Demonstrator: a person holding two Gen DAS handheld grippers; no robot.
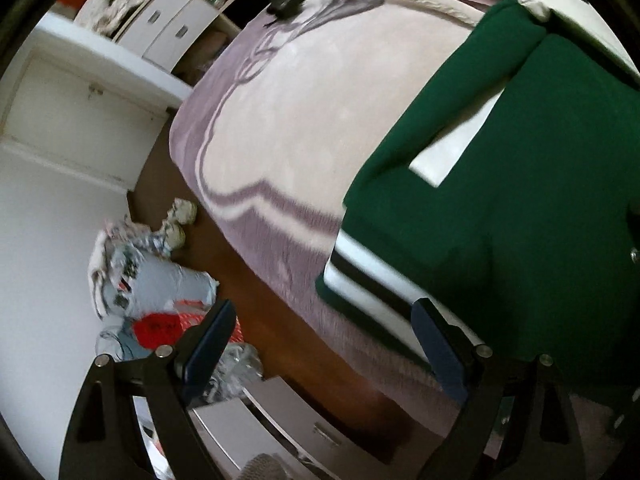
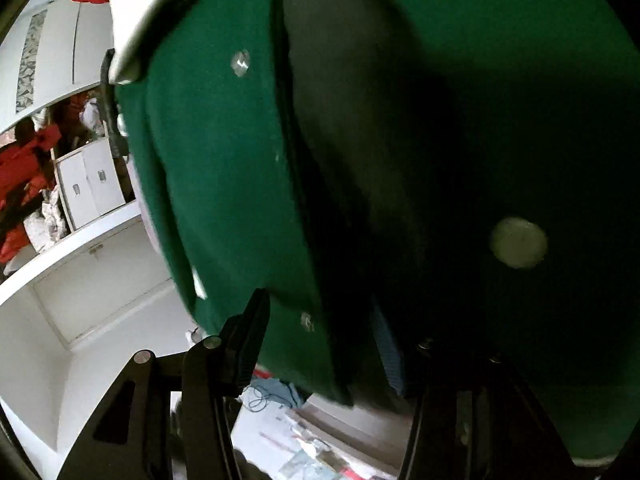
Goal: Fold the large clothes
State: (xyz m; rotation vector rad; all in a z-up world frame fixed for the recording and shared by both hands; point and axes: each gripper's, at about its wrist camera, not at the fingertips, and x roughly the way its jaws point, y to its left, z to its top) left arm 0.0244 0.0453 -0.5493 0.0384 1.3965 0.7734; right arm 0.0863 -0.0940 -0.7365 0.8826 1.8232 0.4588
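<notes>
Jacket [image 1: 520, 200], green with white trim, lies on the bed [image 1: 304, 128] at our 3 o'clock in the left view, its striped hem toward 6. Our left gripper [image 1: 324, 344] hovers with fingers apart, holding nothing. Our right gripper [image 2: 320, 336] has fingers spread, jacket [image 2: 224, 200] cloth hanging between them; we cannot tell whether they pinch it.

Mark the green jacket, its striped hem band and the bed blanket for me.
green jacket [image 1: 520, 200]: left wrist view, on the flat green body panel.
striped hem band [image 1: 360, 276]: left wrist view, on the white stripe at the jacket's edge.
bed blanket [image 1: 304, 120]: left wrist view, on the bare pale pink middle.
</notes>
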